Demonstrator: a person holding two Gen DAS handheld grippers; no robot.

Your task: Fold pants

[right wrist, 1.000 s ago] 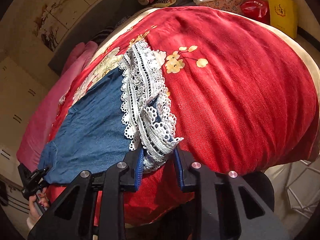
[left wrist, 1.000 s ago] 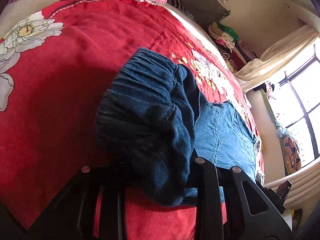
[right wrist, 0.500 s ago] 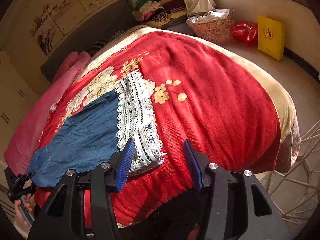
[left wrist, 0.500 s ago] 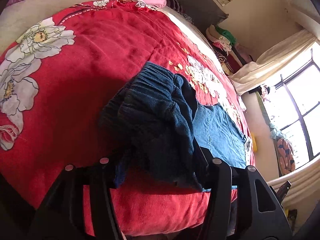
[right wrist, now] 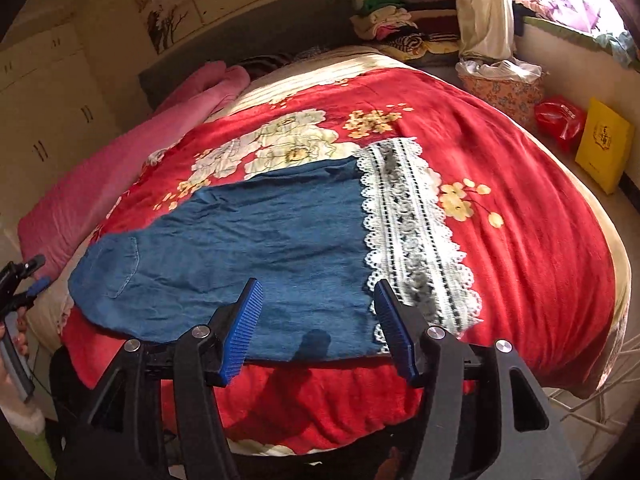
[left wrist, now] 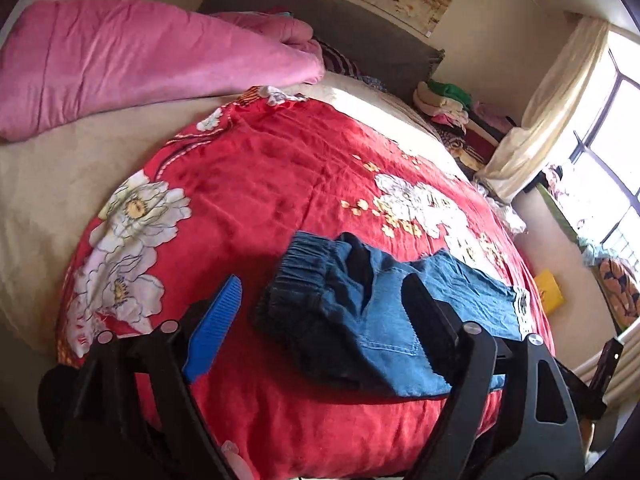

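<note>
Blue denim pants (right wrist: 256, 236) lie flat along the near edge of a red flowered bedspread (right wrist: 520, 208). Their white lace hem (right wrist: 412, 228) is at the right end. In the left wrist view the dark elastic waistband (left wrist: 304, 280) is bunched at the left end of the pants (left wrist: 400, 320). My left gripper (left wrist: 320, 320) is open and empty, its jaws either side of the waistband and above it. My right gripper (right wrist: 318, 328) is open and empty above the pants' near edge, just left of the lace.
A pink quilt (left wrist: 140, 64) lies at the head of the bed. Piles of clothes (right wrist: 396, 24) sit by the curtain (left wrist: 552, 96). A yellow bag (right wrist: 604, 144) and red bag (right wrist: 560, 120) stand on the floor at the right. The bed's edge runs close below both grippers.
Both grippers opened and let go of the pants, then pulled back and up from the bed. The waistband and lace hem now rest on the bedspread.
</note>
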